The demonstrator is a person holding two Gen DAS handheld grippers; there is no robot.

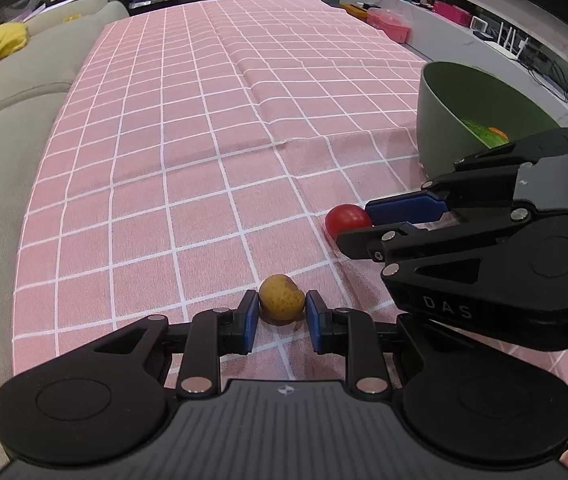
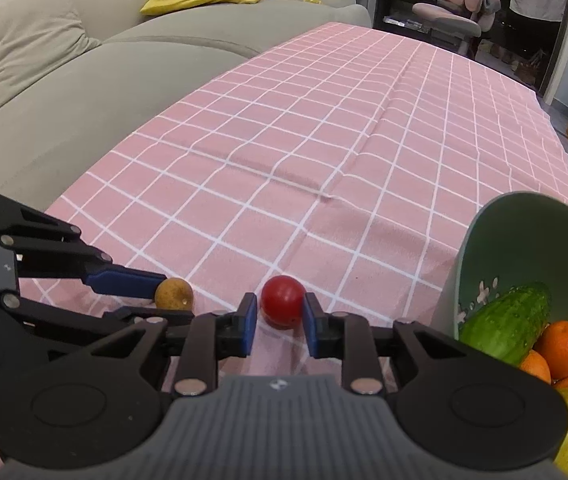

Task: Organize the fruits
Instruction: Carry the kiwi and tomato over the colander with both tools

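Left wrist view: left gripper pads clamp small yellow-brown fruit at bottom centre on pink cloth; green bowl at right edge. Right wrist view: right gripper nearly closed, pads against red fruit at lower centre.

even soft indoor light, faint shadows, fisheye-bent edges, sharp focus

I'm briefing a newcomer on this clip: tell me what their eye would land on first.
First, the two small fruits near the front edge of the pink checked tablecloth: the left gripper has its blue fingers shut on a brown-yellow fruit, and just right of it the right gripper clamps a red fruit. Next, the green bowl at the right, already holding a cucumber and oranges.
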